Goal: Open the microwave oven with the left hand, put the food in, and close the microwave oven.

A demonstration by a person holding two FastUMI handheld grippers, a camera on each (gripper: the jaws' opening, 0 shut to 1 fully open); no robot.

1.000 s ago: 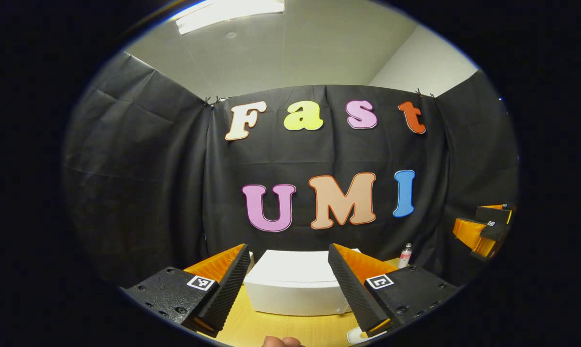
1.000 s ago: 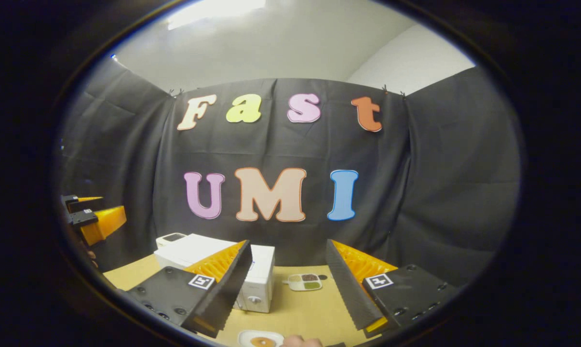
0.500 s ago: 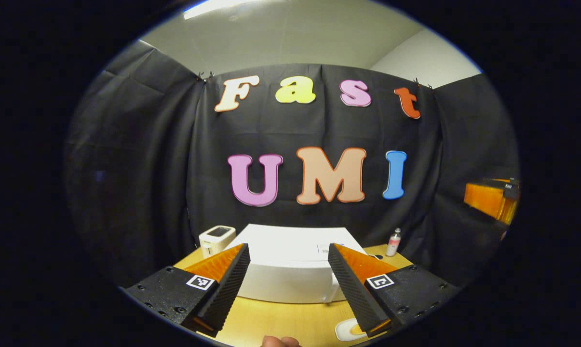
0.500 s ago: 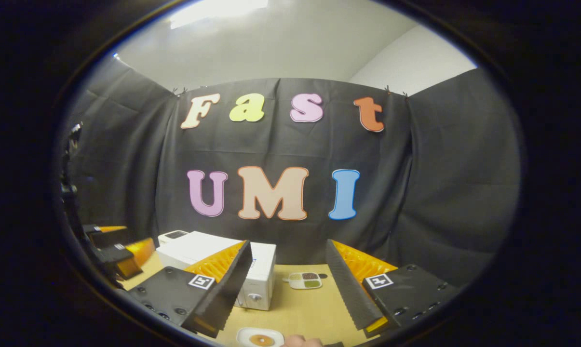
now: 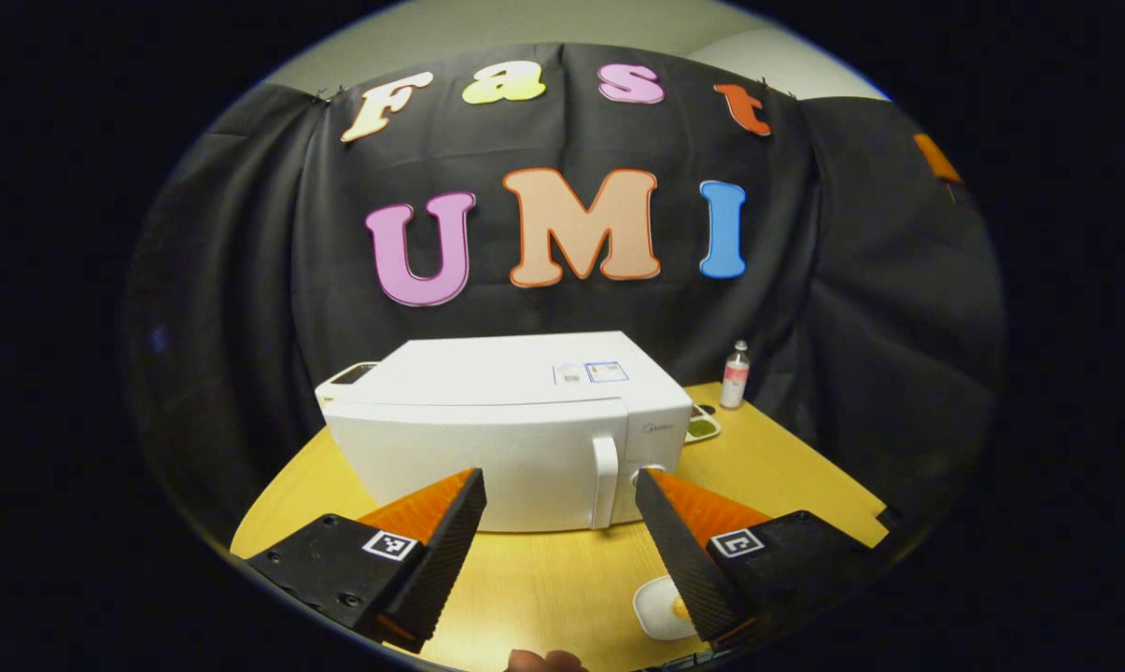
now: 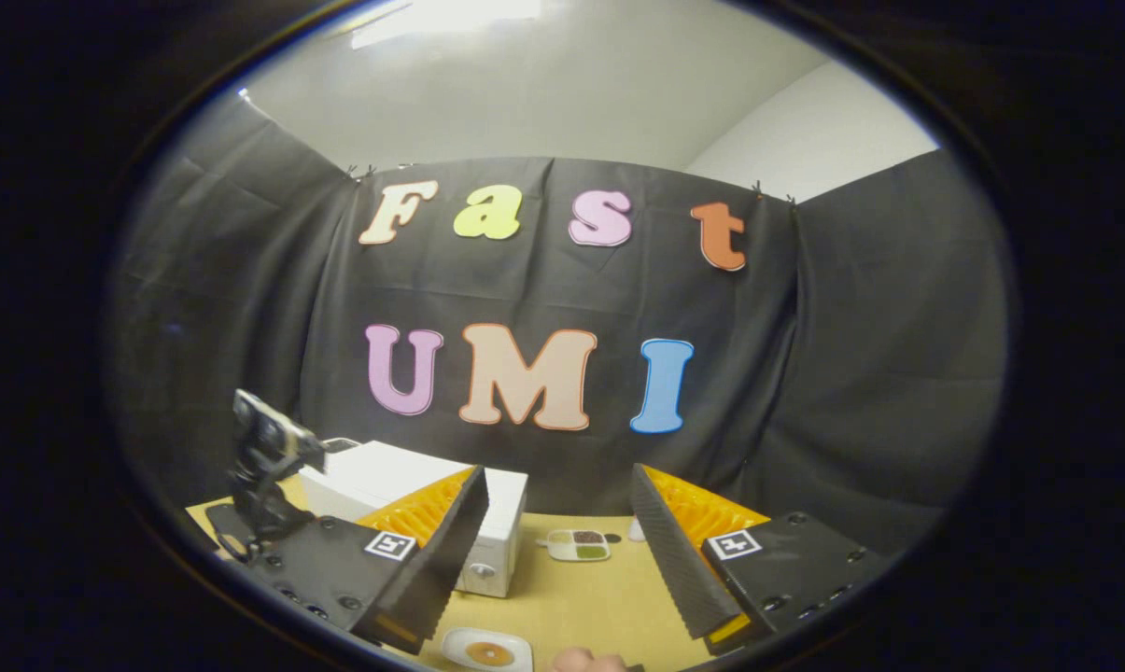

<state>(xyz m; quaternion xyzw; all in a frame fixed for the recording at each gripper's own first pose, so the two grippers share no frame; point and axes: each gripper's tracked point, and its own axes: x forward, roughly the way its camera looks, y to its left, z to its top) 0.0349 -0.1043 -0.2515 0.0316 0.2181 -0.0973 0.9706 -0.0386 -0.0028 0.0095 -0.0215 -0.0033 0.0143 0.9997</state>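
Facing the microwave oven (image 5: 511,439), the left hand-held gripper (image 5: 557,541) is spread wide and pinches nothing; the door is closed, so opening, loading and closing are all left to do. The oven is a smooth white box with a vertical bar handle (image 5: 604,483) at 12 o'clock from the fingers. The food (image 6: 489,652), round and brown on a glossy white plate (image 6: 462,643), lies on the wooden bench (image 5: 543,588). The right hand-held gripper (image 6: 557,541) is also spread, empty.

A staged recording booth set up as a mock kitchen corner. Black cloth (image 5: 245,280) hangs as walls behind a white microwave oven (image 5: 511,439), which stands on a wooden table (image 5: 786,476); plain office ceiling (image 6: 525,103) shows above it.
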